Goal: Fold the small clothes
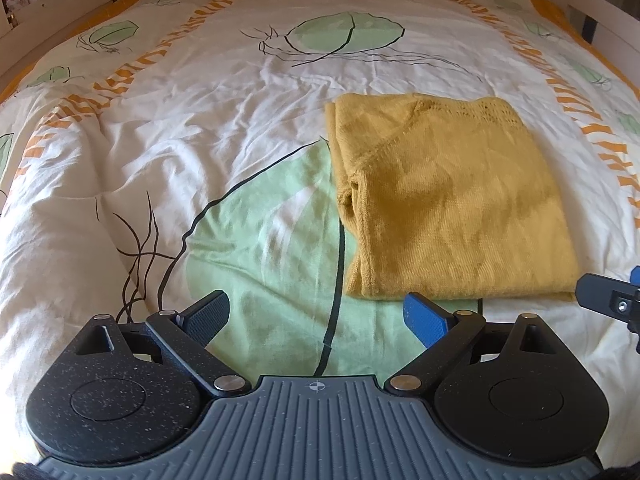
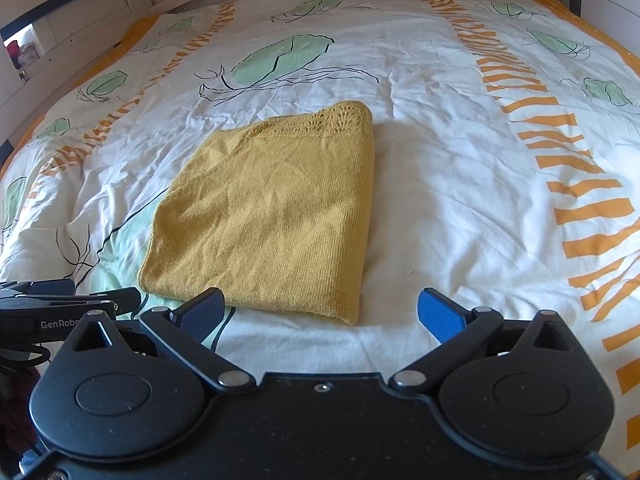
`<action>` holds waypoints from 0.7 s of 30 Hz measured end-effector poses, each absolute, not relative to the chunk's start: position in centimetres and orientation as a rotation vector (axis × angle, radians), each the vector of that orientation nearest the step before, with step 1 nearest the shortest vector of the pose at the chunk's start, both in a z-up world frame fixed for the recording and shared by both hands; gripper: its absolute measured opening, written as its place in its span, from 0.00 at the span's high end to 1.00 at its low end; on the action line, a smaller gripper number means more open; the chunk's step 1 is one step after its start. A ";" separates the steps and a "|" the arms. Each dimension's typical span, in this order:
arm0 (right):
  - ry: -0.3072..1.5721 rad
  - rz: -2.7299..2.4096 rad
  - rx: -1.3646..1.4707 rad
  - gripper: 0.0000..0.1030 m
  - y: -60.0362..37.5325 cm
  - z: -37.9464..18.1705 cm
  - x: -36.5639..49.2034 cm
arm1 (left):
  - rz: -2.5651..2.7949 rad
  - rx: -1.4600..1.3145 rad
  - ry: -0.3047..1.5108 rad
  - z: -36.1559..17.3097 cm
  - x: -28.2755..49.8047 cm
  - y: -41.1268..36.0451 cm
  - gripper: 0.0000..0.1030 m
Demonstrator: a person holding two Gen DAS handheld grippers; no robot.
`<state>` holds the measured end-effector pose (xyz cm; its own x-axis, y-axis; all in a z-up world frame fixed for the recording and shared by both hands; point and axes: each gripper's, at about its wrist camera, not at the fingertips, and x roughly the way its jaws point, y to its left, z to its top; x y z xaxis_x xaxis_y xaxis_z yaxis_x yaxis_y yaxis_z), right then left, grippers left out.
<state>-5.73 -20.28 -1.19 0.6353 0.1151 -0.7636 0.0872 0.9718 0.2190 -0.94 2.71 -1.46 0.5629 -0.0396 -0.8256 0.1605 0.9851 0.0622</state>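
Observation:
A mustard-yellow knit garment lies folded into a rough rectangle on the bed; it also shows in the right wrist view. My left gripper is open and empty, just short of the garment's near left corner. My right gripper is open and empty, with the garment's near edge just ahead between its blue pads. The right gripper's tip shows at the right edge of the left wrist view, and the left gripper shows at the left edge of the right wrist view.
The bed is covered by a white duvet printed with green leaves and orange stripes, wrinkled on the left. A white wooden bed frame runs along the far side.

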 end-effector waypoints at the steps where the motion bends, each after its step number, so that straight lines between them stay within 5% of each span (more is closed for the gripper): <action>1: 0.886 0.016 0.246 0.01 -20.3 -1.2 -5.7 | -0.119 0.135 0.967 -1.5 -0.9 2.7 0.08; 21: 0.894 0.015 0.252 0.01 -19.9 -1.5 -5.5 | -0.125 0.129 0.970 -1.5 -0.8 2.8 0.08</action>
<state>-5.52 -19.94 -1.48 0.6284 0.1176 -0.7690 0.0916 0.9704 0.2232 -0.84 2.79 -1.47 0.5594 -0.0480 -0.8275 0.1634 0.9851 0.0534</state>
